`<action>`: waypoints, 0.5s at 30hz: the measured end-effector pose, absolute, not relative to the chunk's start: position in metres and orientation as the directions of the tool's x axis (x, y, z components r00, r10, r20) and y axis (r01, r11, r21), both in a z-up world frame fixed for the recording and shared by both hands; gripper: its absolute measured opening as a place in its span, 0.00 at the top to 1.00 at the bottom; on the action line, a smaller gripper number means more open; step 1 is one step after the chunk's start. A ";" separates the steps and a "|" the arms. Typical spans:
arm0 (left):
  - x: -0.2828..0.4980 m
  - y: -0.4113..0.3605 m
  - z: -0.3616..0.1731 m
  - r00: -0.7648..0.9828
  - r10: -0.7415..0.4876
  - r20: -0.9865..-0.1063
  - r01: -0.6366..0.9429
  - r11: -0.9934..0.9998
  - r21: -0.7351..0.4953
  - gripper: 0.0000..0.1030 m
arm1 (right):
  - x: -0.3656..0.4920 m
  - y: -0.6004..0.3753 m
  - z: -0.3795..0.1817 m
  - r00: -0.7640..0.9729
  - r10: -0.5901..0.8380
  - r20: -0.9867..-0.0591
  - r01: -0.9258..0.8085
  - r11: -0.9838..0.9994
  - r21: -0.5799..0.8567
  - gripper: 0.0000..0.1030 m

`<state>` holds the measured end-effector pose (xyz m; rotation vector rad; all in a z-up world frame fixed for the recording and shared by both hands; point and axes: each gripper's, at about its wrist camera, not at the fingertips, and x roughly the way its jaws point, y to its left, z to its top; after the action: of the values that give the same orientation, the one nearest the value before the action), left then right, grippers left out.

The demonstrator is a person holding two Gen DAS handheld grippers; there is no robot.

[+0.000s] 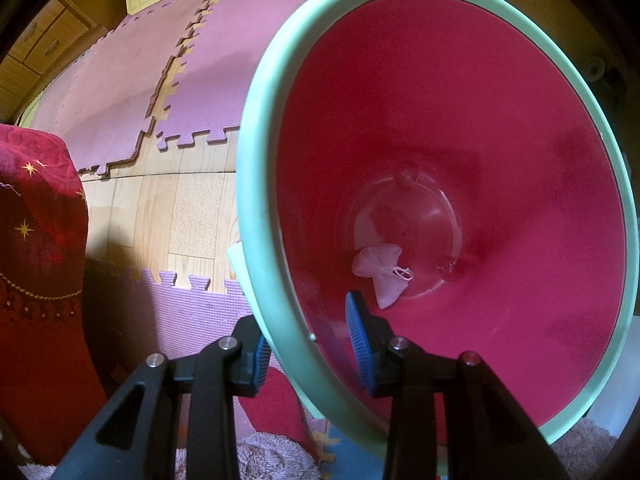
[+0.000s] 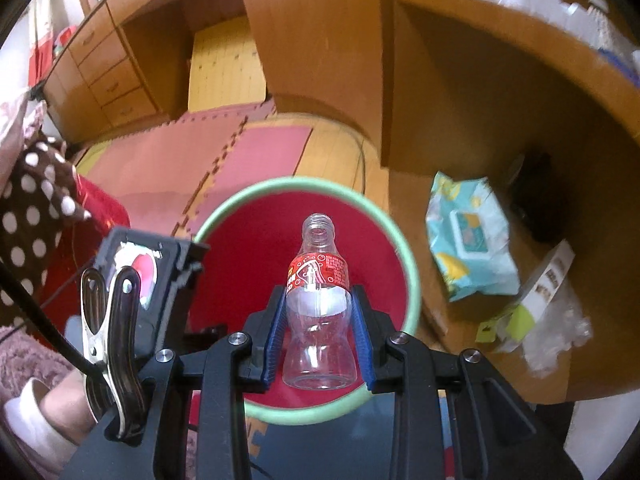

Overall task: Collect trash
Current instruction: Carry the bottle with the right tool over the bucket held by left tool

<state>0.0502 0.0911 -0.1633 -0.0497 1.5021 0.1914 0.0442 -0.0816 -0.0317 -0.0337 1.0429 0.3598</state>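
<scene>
A round bin with a pale green rim and a red inside fills the left wrist view. My left gripper is shut on that rim, one blue pad outside and one inside. A small pale pink pouch lies at the bin's bottom. In the right wrist view my right gripper is shut on a clear, capless plastic bottle with a red label. The bottle's neck points away from me, and it hangs over the open bin.
A teal wet-wipes pack and clear plastic packaging lie on a wooden surface right of the bin. Pink foam mats cover the wood floor beyond. A red cloth and polka-dot fabric stand at the left.
</scene>
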 end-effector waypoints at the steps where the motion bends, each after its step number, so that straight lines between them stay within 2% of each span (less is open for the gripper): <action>1: 0.050 0.091 -0.163 0.057 0.096 -0.994 -0.157 0.984 0.086 0.65 | 0.045 -0.079 -0.038 0.433 0.275 -0.858 -0.311 0.939 0.144 0.69; 15: 0.050 0.091 -0.163 0.057 0.096 -0.994 -0.156 0.984 0.086 0.65 | 0.041 -0.056 -0.091 0.266 0.271 -0.925 -0.349 0.922 0.169 0.69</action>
<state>0.0500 0.0913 -0.1632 -0.0484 1.5019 0.1916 0.0412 -0.0563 -0.0906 -0.0736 1.2325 0.4190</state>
